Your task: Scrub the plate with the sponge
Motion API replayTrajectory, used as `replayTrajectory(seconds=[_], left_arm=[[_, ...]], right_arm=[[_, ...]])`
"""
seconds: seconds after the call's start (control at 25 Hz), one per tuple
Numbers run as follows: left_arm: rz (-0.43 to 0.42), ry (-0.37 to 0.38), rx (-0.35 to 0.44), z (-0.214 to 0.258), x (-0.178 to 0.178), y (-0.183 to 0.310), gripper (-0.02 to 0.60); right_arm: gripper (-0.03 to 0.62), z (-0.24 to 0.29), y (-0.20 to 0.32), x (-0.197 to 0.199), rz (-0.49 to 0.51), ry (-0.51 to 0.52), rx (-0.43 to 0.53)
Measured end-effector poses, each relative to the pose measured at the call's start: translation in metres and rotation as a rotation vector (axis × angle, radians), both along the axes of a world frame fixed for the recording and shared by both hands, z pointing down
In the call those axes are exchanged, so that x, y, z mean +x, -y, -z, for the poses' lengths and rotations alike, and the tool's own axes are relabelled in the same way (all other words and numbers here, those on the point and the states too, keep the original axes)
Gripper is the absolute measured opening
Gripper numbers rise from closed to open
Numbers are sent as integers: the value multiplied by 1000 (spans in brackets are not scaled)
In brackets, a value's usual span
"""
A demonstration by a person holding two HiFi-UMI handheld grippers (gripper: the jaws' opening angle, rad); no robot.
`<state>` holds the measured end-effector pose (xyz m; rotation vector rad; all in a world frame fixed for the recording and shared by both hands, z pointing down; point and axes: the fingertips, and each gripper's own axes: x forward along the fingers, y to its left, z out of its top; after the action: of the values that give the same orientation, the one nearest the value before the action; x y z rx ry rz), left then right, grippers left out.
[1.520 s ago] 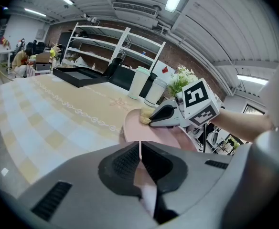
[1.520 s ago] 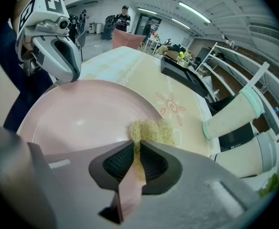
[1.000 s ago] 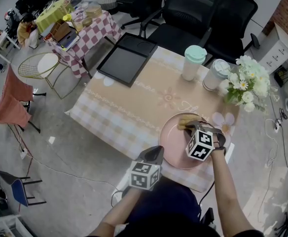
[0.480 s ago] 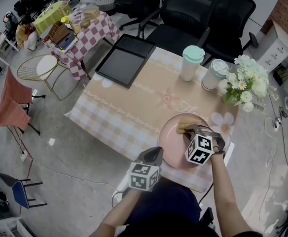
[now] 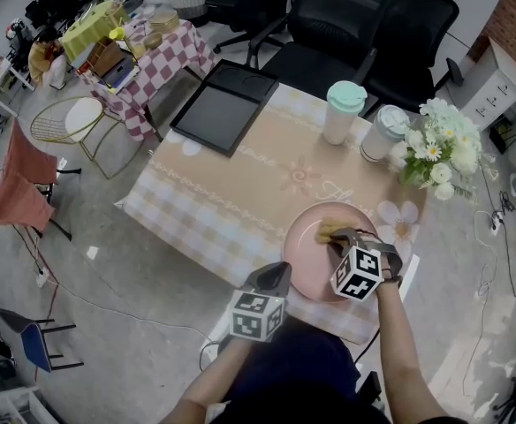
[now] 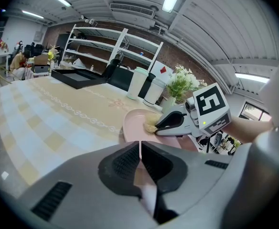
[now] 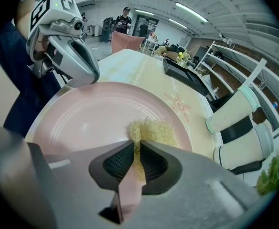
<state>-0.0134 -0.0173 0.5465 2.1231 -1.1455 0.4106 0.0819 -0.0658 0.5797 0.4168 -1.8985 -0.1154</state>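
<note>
In the lower middle of the head view, the left claw (image 5: 278, 272) has not shifted over the last second. Its jaws are pressed together with nothing between them, as the left gripper view (image 6: 140, 147) shows. It sits at the near edge of the desk (image 5: 231, 193), just beside the left rim of the pink plate (image 5: 304, 268). Whether it actually touches the rim cannot be told.

Further right, the change is small but clear. The yellow sponge (image 5: 330, 230) has slid a little down the frame, from the plate's upper rim toward its middle. The right claw (image 5: 339, 238) that carries it has drawn back toward the person by the same amount.

In the right gripper view, this claw (image 7: 137, 149) is clamped on the near end of the sponge (image 7: 155, 132). The free end of the sponge lies spread on the plate's surface (image 7: 82, 123).

This looks like one stroke of a scrub already under way. Only the upper right part of the plate seems to have been covered, so most of the surface likely still needs passes.
</note>
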Motion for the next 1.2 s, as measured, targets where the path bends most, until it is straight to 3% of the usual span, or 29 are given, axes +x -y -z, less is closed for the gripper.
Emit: replayTrajectory(seconds=[1.2], left_arm=[[13, 13, 6, -1, -1, 0, 21]], right_arm=[[41, -2, -37, -2, -16, 14, -7]])
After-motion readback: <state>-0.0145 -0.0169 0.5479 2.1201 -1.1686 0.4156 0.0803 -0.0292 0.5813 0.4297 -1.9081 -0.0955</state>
